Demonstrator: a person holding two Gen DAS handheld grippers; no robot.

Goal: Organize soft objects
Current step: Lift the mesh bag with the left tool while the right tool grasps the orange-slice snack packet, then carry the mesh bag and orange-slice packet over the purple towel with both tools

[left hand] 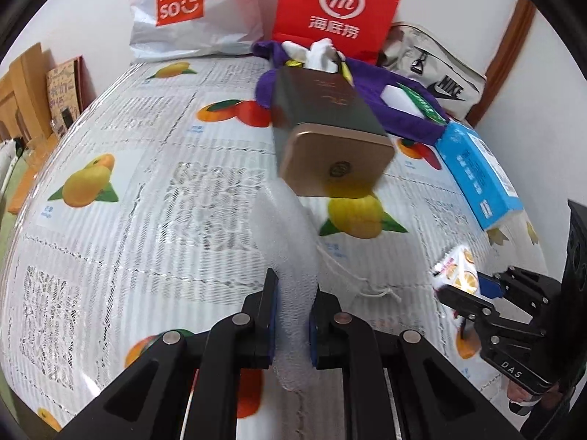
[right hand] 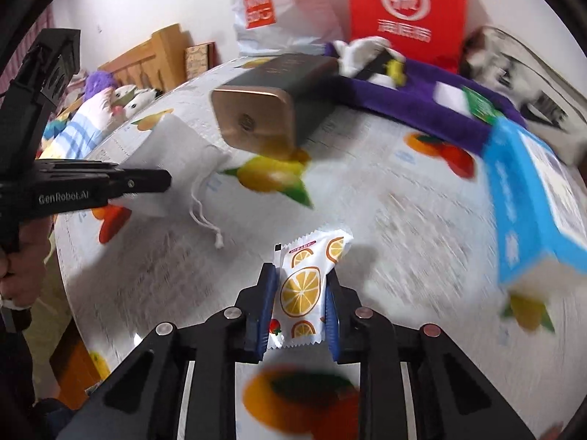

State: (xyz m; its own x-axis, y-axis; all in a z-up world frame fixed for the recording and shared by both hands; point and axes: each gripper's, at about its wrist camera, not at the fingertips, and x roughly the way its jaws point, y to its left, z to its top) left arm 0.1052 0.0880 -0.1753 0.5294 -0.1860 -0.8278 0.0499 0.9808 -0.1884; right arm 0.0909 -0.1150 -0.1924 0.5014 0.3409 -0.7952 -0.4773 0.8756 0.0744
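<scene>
Left wrist view: the left gripper (left hand: pixel 292 315) is clamped on a white mesh drawstring pouch (left hand: pixel 290 242), its blue pads (left hand: pixel 273 324) pressing the fabric from both sides. The pouch billows up ahead of the jaws, and its cord (left hand: pixel 367 286) trails onto the fruit-print tablecloth (left hand: pixel 128 220). Beyond the pouch lies a dark tin with a gold lid (left hand: pixel 330 135). Behind the tin sit a purple cloth (left hand: pixel 396 110), a red paper bag (left hand: pixel 337 7), a white Miniso bag (left hand: pixel 190 11) and a Nike pouch (left hand: pixel 440 77). A blue box (left hand: pixel 477 168) lies to the right. At the right edge the right gripper (left hand: pixel 458 286) has an orange-print sachet (left hand: pixel 455 271) at its tips.

Right wrist view: the right gripper (right hand: pixel 301 308) has its jaws closed in on the orange-print sachet (right hand: pixel 304 289), which stands upright between the blue pads (right hand: pixel 266 304); both pads meet its edges. The background is smeared by motion. At the left, the left gripper (right hand: pixel 110 183) grips the white mesh drawstring pouch (right hand: pixel 172 161) above the tablecloth (right hand: pixel 403 238), the cord (right hand: pixel 205 220) hanging loose. The dark tin (right hand: pixel 271 106) lies beyond it, the blue box (right hand: pixel 528 198) to the right, and the purple cloth (right hand: pixel 422 99) and red paper bag (right hand: pixel 407 11) at the back.
</scene>
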